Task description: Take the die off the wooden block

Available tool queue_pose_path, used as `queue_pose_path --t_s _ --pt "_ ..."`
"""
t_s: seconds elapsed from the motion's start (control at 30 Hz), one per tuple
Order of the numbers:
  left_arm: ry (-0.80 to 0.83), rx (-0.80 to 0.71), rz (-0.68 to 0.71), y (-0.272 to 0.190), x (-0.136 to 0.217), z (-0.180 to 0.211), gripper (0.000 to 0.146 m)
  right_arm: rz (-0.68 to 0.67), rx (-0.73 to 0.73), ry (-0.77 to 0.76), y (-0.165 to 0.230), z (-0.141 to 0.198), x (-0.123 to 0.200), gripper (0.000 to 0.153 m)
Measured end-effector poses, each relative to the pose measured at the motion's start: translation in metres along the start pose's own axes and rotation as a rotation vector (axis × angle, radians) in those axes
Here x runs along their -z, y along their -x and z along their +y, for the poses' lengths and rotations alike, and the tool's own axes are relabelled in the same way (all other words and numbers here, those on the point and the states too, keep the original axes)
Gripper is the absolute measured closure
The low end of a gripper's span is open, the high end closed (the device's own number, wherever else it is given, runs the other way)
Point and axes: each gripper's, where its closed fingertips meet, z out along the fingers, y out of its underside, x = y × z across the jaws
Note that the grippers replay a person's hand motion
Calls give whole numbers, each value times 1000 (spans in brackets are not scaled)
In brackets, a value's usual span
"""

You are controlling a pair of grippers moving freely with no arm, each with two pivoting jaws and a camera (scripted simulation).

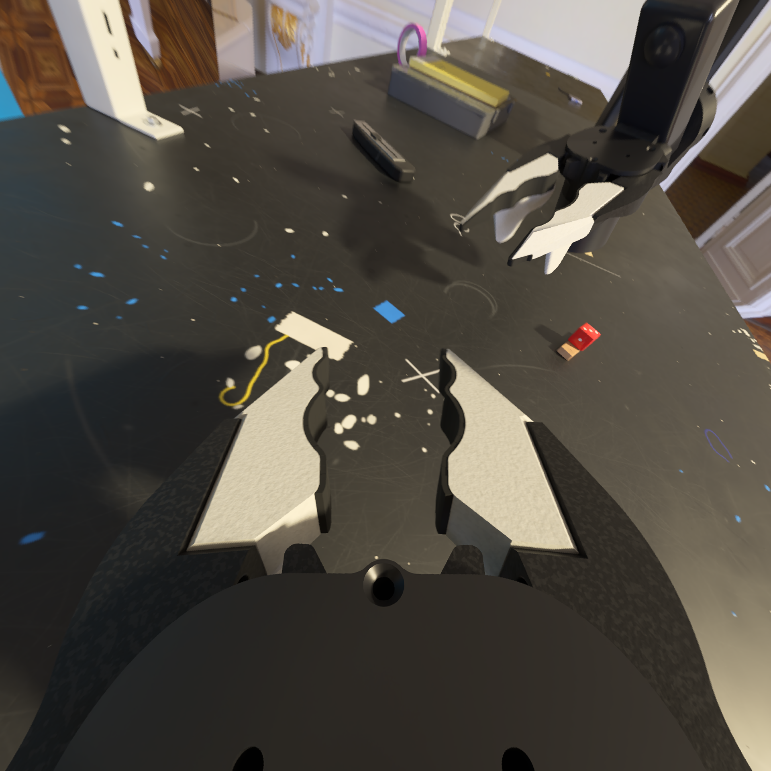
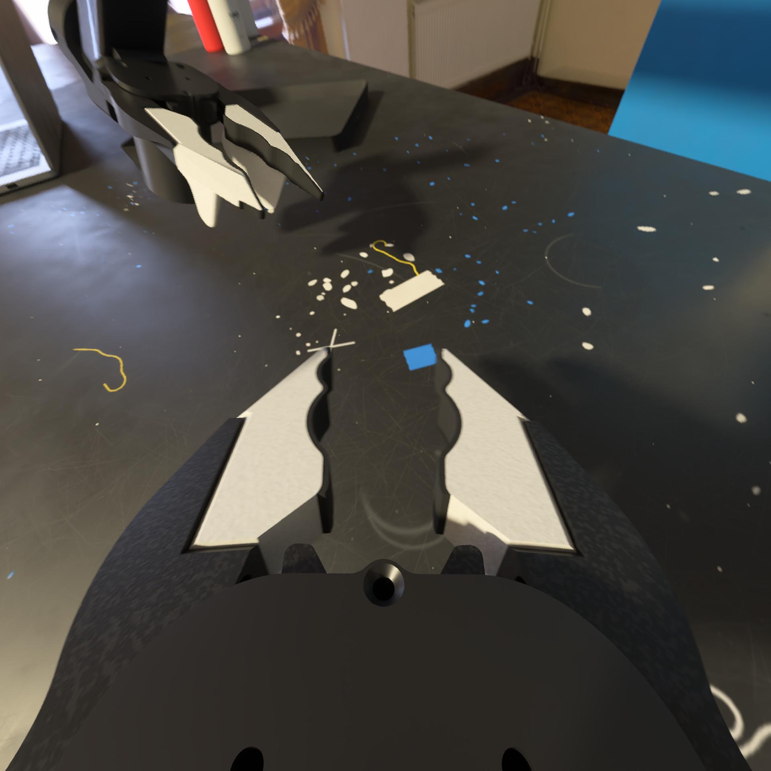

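Resting on 1 wooden block (image 1: 568, 350): 1 red die (image 1: 585, 336); 2 claws agape, empty.

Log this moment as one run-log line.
left gripper: open, empty | right gripper: open, empty | die: on wooden block, untouched | table: dark, paint-flecked

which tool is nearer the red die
Hard to call, probably the right tool: it hovers above and beyond the red die. The left tool sits off to its side.
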Motion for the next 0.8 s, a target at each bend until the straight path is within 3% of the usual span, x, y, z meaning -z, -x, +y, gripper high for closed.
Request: queue_pose_path --t_s 0.1,0.23,0.4,0.6,0.63,0.67,0.73,0.77,0.8 --pt "-62 -3 -34 8 7 -7 117 -22 20 -41 1 -4 1 136" --pt "-106 -5 -15 8 10 -13 146 18 96 -56 1 -7 7 143" --pt "-88 -21 25 2 11 -11 146 11 101 -105 4 -16 17 149" --pt "-98 -27 1 8 14 -11 144 9 78 -128 -1 -19 21 145" --pt "-106 -21 -22 11 15 -12 138 28 68 -138 -5 -21 22 138" --pt "-121 -9 -57 17 15 -14 123 75 50 -156 -12 -24 23 118" --pt "-156 10 -119 26 16 -18 82 188 5 -195 -27 -29 26 48" --pt "-166 20 -145 30 16 -19 67 212 -1 -200 -31 -29 27 29" --pt "-168 35 -168 34 16 -19 52 221 2 -197 -33 -28 28 24"
